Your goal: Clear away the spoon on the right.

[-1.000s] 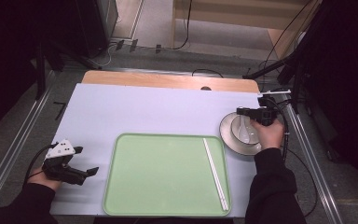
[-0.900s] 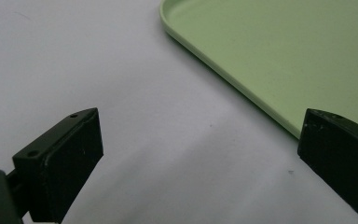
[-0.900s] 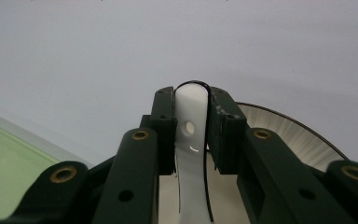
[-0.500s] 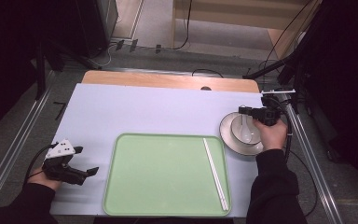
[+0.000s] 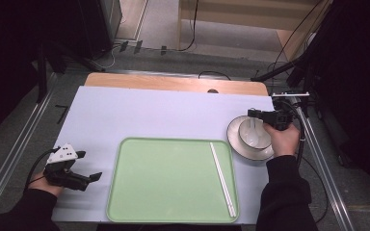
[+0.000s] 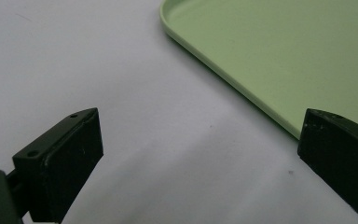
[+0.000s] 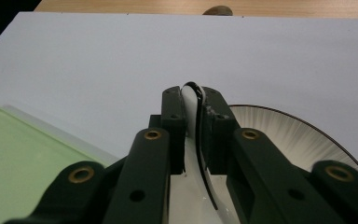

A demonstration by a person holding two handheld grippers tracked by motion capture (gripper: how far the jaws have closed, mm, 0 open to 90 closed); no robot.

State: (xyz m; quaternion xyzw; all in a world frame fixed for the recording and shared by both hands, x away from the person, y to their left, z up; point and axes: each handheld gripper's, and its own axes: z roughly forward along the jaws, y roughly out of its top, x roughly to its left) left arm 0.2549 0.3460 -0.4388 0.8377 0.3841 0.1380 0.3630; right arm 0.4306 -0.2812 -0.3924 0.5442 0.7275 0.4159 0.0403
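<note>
Right tool (image 5: 256,115) clamped on rim of bowl (image 5: 253,135), jaws just closed; bowl sitting on plate (image 5: 238,147) at table's three o'clock. Left tool (image 5: 92,177) wide, idle at eight. Chopsticks (image 5: 221,178) already on tray (image 5: 168,178); bowl apparently next.

Left gripper (image 6: 191,168): two black jaws rise from the bottom edge, one at lower left, one at lower right, standing wide apart with nothing between them. The left jaw shows its flat inner pad and two small holes along its top face; the right jaw is cut off by the frame edge.

Pale table surface (image 6: 98,70) fills the ground beneath, matte, with a soft shadow band and a couple of tiny dark specks.

Light green tray (image 6: 279,51) at upper right: rounded corner near the top, raised rim running diagonally down to the right jaw. Tray floor visible here is bare.
</note>
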